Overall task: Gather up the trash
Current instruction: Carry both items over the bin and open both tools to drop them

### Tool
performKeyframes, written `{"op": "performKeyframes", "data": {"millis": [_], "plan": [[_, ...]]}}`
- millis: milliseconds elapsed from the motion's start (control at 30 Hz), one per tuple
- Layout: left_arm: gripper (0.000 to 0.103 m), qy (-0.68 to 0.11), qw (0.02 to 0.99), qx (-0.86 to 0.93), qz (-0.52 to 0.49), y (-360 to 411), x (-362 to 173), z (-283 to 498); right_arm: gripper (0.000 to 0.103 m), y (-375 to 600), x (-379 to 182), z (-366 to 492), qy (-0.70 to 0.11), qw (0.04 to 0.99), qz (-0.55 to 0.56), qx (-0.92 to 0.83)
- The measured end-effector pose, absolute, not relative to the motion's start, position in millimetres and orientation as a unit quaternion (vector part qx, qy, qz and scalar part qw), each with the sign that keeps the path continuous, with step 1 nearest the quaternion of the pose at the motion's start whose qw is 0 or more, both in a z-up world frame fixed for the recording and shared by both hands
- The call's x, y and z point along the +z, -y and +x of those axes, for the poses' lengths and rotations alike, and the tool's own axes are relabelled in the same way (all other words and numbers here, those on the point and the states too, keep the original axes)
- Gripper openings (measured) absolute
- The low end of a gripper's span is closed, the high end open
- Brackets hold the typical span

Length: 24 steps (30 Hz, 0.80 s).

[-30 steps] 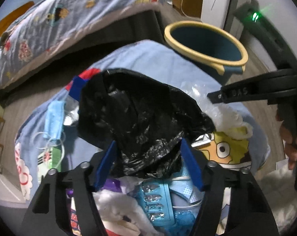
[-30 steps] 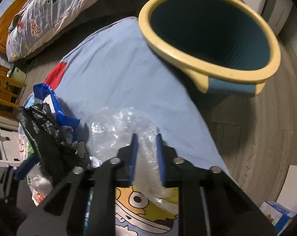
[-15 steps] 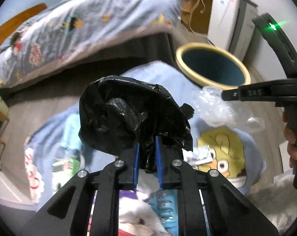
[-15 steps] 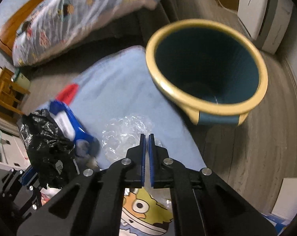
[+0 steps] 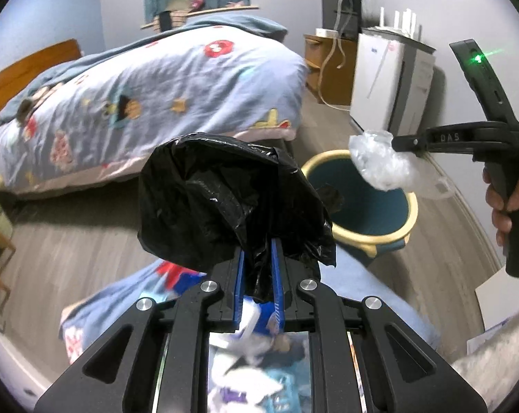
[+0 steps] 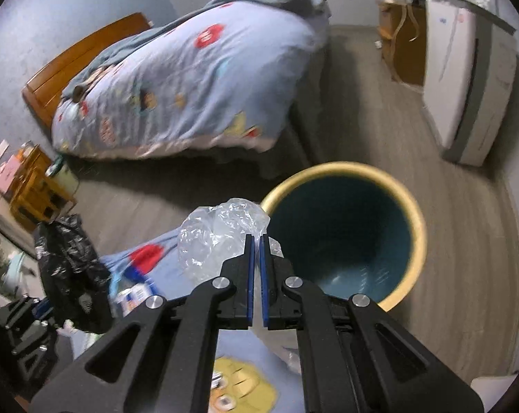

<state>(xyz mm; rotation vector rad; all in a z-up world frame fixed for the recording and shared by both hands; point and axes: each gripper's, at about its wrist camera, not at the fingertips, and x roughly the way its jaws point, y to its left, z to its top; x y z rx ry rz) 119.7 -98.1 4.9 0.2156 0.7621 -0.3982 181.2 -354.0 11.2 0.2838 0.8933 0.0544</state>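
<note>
— Bedroom floor, round teal bin [image 6: 342,241] below?
— Yes. Left gripper [image 5: 257,265] pinches crinkled black bag [image 5: 225,199]; right gripper [image 6: 256,254], angled down, clamps clear crumpled plastic [image 6: 218,237] beside the rim.

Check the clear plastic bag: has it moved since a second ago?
Yes. The clear plastic bag, pinched by the right gripper, has come up off the blue mat toward the bin.

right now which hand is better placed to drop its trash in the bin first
Right, probably. The right gripper holds the clear plastic bag right beside the bin rim. The left gripper, shut on the black bag, looks farther back.
</note>
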Motion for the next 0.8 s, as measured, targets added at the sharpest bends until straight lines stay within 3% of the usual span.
{"op": "performKeyframes", "data": {"millis": [533,600,633,700,800], "plan": [[0.016,-0.41,0.851,-0.297,0.137,245,-63,206,0.003,449,-52,213,-0.426,0.87,0.239,-0.066],[0.021,-0.409,0.85,-0.299,0.145,254,-69,209,0.008,458,-54,210,-0.419,0.87,0.252,-0.07],[0.029,-0.408,0.85,-0.299,0.149,259,-72,211,0.012,461,-56,212,-0.417,0.868,0.258,-0.073],[0.04,-0.403,0.852,-0.295,0.156,263,-76,212,0.034,466,-58,211,-0.414,0.868,0.265,-0.074],[0.05,-0.403,0.854,-0.292,0.153,264,-79,214,0.041,469,-60,210,-0.415,0.866,0.267,-0.074]]}}
